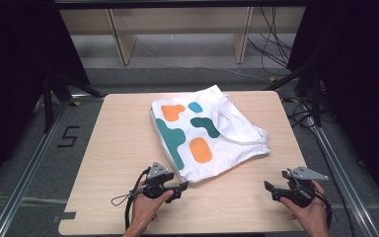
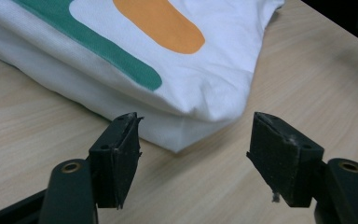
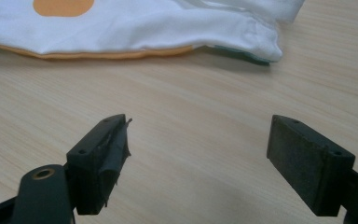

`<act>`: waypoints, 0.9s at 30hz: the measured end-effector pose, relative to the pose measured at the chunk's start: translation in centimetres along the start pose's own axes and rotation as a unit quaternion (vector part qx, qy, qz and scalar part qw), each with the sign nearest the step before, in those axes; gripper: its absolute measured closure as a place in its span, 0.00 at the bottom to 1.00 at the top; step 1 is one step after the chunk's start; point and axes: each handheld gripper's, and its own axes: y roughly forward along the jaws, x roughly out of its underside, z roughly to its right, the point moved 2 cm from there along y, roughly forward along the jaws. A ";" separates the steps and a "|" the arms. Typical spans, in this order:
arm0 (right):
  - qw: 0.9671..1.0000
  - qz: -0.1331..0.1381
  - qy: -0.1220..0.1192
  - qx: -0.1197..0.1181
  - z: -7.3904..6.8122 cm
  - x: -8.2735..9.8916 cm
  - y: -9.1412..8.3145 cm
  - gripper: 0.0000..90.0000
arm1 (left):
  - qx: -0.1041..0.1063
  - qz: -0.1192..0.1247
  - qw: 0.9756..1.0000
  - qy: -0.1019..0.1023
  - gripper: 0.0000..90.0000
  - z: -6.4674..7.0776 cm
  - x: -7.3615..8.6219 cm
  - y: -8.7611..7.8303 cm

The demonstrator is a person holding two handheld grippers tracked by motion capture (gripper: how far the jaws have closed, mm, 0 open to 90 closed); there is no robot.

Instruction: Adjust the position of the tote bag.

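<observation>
Your left claw (image 1: 183,188): nearest you, low over the surface, held in your left hand (image 1: 147,207). It points right, toward the near corner of the shirt. Jaws stand apart and grip nothing. In the left gripper view (image 2: 193,154) the shirt's corner sits just ahead of the gap between them, not touched by either pad.

Your right claw (image 1: 268,189): near the front right of the surface, in your right hand (image 1: 310,212). It points left. Jaws stand wide apart with bare wood between them; see the right gripper view (image 3: 198,158). Well apart from the shirt's edge.

Cable (image 1: 124,199): loops off the left claw's body onto the surface by your left wrist.

Surface (image 1: 113,163): pale wood grain, rounded corners. Bare on the left and along the front.

Shirt (image 1: 205,133): folded white shirt, lying flat at the middle of the surface, set askew, with one corner toward your left claw. Printed with orange, dark green and blue blobs. Layers are stacked at the near corner, seen in the left gripper view (image 2: 200,88). In the right gripper view (image 3: 135,28) an orange edge peeks from under the white fold.

Collar end: on the right side of the shirt, with bunched folds toward the right edge.

Beyond the surface: grey floor, a wooden frame (image 1: 123,39) at the back, and loose black cords (image 1: 271,44) on the right.
</observation>
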 end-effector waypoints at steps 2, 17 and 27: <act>1.000 -0.003 0.001 -0.001 0.0 0.0 0.1 0.24 | -0.003 -0.008 1.000 -0.001 0.37 -0.1 -0.3 0.3; 1.000 0.001 -0.005 -0.003 0.0 -0.1 0.2 0.25 | -0.022 -0.004 0.999 -0.041 0.48 -0.6 -1.4 2.8; 0.999 0.010 -0.038 0.003 0.4 -0.2 0.3 0.25 | -0.014 -0.021 1.000 -0.012 0.86 -1.6 -1.1 3.0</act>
